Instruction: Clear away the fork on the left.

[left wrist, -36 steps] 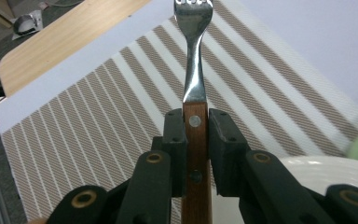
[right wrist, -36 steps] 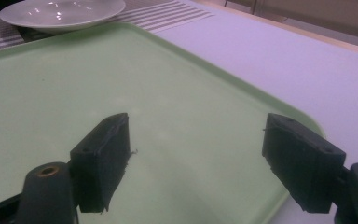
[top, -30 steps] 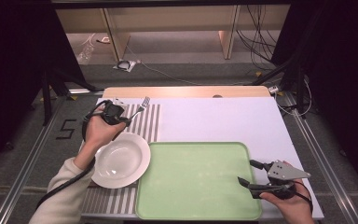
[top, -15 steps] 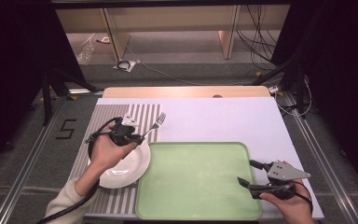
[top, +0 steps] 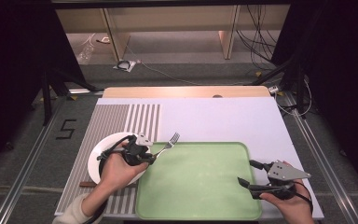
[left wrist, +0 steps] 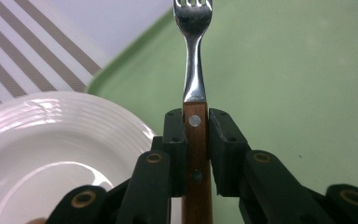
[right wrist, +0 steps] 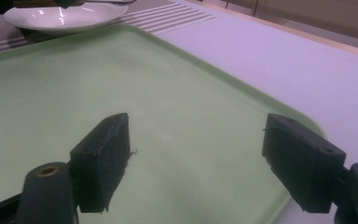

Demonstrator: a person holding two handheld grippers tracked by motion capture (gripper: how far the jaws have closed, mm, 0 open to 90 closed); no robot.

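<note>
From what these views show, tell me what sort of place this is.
Probably a lab recording bench, not a dining room: a table with a green tray, loose cables on the floor, and guide rails alongside.
</note>
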